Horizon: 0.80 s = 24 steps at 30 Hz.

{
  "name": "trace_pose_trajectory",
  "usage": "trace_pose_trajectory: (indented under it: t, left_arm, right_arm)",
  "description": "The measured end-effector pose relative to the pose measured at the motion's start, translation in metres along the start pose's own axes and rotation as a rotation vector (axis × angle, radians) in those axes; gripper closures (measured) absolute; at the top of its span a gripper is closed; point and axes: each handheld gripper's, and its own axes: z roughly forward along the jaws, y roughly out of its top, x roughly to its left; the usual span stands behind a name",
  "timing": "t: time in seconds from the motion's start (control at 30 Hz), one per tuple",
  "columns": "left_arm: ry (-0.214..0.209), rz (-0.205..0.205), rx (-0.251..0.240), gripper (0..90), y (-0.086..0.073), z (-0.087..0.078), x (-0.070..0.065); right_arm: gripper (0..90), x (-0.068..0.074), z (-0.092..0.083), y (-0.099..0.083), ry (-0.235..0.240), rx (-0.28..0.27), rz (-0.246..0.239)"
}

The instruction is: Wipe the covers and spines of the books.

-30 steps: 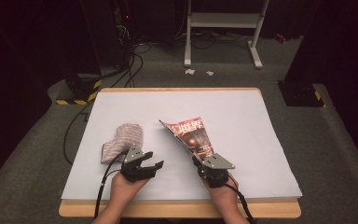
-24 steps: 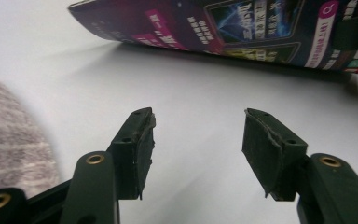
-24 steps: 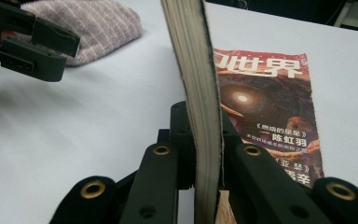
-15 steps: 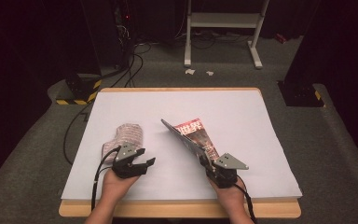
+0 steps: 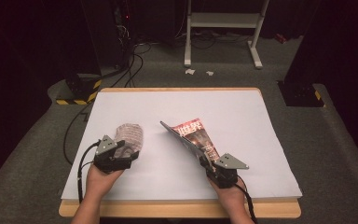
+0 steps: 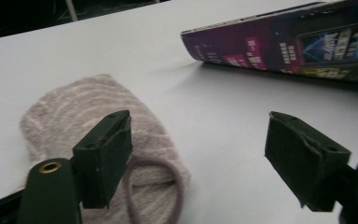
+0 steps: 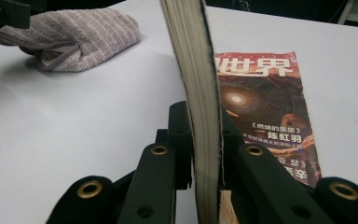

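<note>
Two grippers work low in the frame; at lower left the left gripper [image 5: 121,156] has just been opening, its jaws wide and empty beside the folded towel [image 5: 128,136] bearing a hair tie [image 6: 154,186]; bare white table [image 5: 242,107] lies between; right of centre the right gripper [image 5: 209,164] clamps the magazine [image 5: 193,137], its pages lifted over the cover.
</note>
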Motion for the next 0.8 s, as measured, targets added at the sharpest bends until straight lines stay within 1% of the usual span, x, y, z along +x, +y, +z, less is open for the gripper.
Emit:
trace_pose_trajectory:
  t: [0.07, 0.17, 0.27, 0.3, 0.37, 0.4, 0.47, 0.5, 0.53, 0.57, 0.63, 0.7, 0.77, 0.8]
  left_arm:
    - [0.030, 0.006, 0.004, 20.0, -0.001, -0.001, 0.005]
    - [0.065, -0.010, 0.001, 16.9, -0.004, 0.000, 0.014]
    - [0.097, -0.019, 0.031, 15.1, -0.006, 0.008, 0.026]
    - [0.108, -0.027, 0.053, 15.1, -0.008, 0.012, 0.030]
    - [0.118, -0.058, 0.104, 15.1, -0.013, 0.022, 0.040]
    - [0.116, -0.078, 0.119, 15.1, -0.016, 0.026, 0.043]
    - [0.107, -0.104, 0.157, 15.2, -0.022, 0.034, 0.048]
    - [0.108, -0.099, 0.180, 16.0, -0.024, 0.036, 0.048]
    - [0.122, -0.085, 0.195, 18.0, -0.026, 0.039, 0.047]
    - [0.129, -0.075, 0.198, 20.4, -0.028, 0.040, 0.047]
    - [0.145, -0.064, 0.191, 25.6, -0.030, 0.038, 0.045]
    - [0.173, -0.034, 0.202, 34.3, -0.032, 0.037, 0.043]
    - [0.186, -0.021, 0.194, 39.3, -0.033, 0.036, 0.041]
    - [0.191, -0.026, 0.187, 43.0, -0.035, 0.035, 0.041]
  right_arm:
    - [81.5, 0.001, 0.001, 0.000, 0.002, 0.003, 0.001]
    - [80.9, 0.002, 0.001, 0.000, 0.003, 0.010, 0.001]
    - [80.7, 0.002, 0.001, -0.001, 0.003, 0.009, 0.003]
    - [80.7, 0.003, 0.002, -0.002, 0.004, 0.009, 0.003]
    - [80.7, 0.003, 0.002, -0.003, 0.006, 0.013, 0.008]
    - [80.8, 0.003, 0.002, -0.003, 0.006, 0.013, 0.010]
    - [81.1, 0.003, 0.001, -0.002, 0.005, 0.010, 0.010]
    - [81.3, 0.002, 0.001, -0.002, 0.006, 0.006, 0.014]
    - [81.5, 0.002, 0.001, -0.002, 0.006, 0.005, 0.016]
    - [81.7, 0.001, 0.001, -0.002, 0.008, 0.002, 0.017]
    - [82.0, -0.001, 0.001, -0.002, 0.011, -0.003, 0.028]
    - [82.2, -0.002, 0.000, -0.001, 0.012, -0.010, 0.030]
    - [82.2, -0.003, 0.000, -0.001, 0.014, -0.010, 0.034]
    - [82.1, -0.003, 0.000, -0.001, 0.015, -0.010, 0.035]
